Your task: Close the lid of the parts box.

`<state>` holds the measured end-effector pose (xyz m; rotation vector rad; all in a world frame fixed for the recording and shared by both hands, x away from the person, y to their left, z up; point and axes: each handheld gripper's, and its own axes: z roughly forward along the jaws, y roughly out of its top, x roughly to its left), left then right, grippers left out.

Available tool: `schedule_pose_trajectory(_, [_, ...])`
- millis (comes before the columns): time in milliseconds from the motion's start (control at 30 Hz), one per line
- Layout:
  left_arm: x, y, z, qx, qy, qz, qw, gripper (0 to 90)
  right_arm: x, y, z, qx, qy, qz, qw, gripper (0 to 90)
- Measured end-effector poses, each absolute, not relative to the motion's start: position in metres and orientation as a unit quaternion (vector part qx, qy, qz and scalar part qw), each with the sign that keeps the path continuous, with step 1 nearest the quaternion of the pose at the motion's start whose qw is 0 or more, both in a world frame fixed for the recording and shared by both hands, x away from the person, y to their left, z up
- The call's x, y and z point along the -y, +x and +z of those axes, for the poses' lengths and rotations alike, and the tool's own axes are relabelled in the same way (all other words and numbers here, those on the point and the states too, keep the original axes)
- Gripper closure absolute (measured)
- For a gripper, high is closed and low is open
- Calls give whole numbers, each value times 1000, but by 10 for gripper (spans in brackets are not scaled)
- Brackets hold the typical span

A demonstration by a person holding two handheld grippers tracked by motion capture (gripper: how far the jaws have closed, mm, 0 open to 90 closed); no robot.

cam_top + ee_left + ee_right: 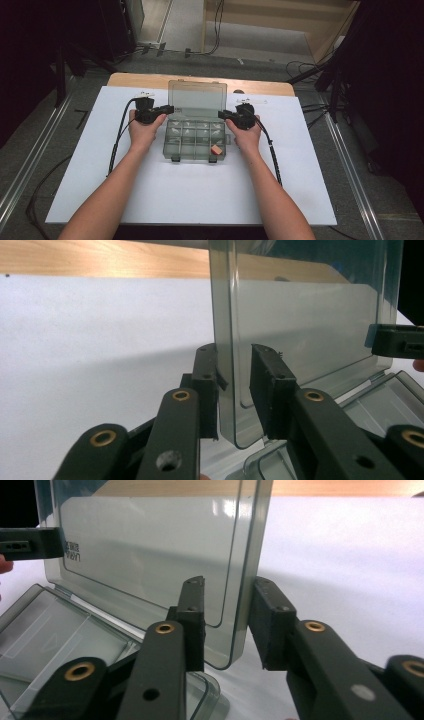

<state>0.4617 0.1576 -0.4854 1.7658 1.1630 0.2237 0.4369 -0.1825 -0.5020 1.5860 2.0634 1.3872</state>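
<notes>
A clear grey compartment box (186,147) lies on the white sheet, its lid (197,94) standing upright at the back. One small orange-red piece (216,149) sits in the front right compartment. My left gripper (167,108) straddles the lid's left side edge; in the left gripper view the lid (305,325) runs between the jaws of the left gripper (235,355), one pad against it and a narrow gap at the other. My right gripper (223,114) straddles the right edge the same way, where the right gripper (229,587) has the lid (150,545) between its jaws.
The white sheet (200,200) covers a wooden table (150,79), and bare forearms reach in from the front. Cables trail from both grippers along the sheet. Beyond the table are dark stands, floor cables and a wooden shelf unit (280,25).
</notes>
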Motion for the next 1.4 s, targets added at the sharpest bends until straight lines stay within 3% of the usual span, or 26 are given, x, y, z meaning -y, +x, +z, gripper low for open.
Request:
schedule_pose_trajectory(233, [-161,458,-484,-462,729,99,496,785,187,433,-499,-706,519,471,104,751])
schedule_pose_trajectory(600, [-164,456,-484,-453,733,108,496,834,187,429,-500,-700,519,477,116,762])
schedule_pose_trajectory(767, [-165,452,-486,-448,731,118,500,839,188,429,-498,-685,527,488,121,678])
schedule_pose_trajectory(1233, [-165,448,-487,-433,731,135,511,842,191,439,-470,-679,523,497,137,760])
schedule_pose_trajectory(1400, [-165,447,-487,-429,732,138,511,842,188,439,-470,-677,534,487,142,827])
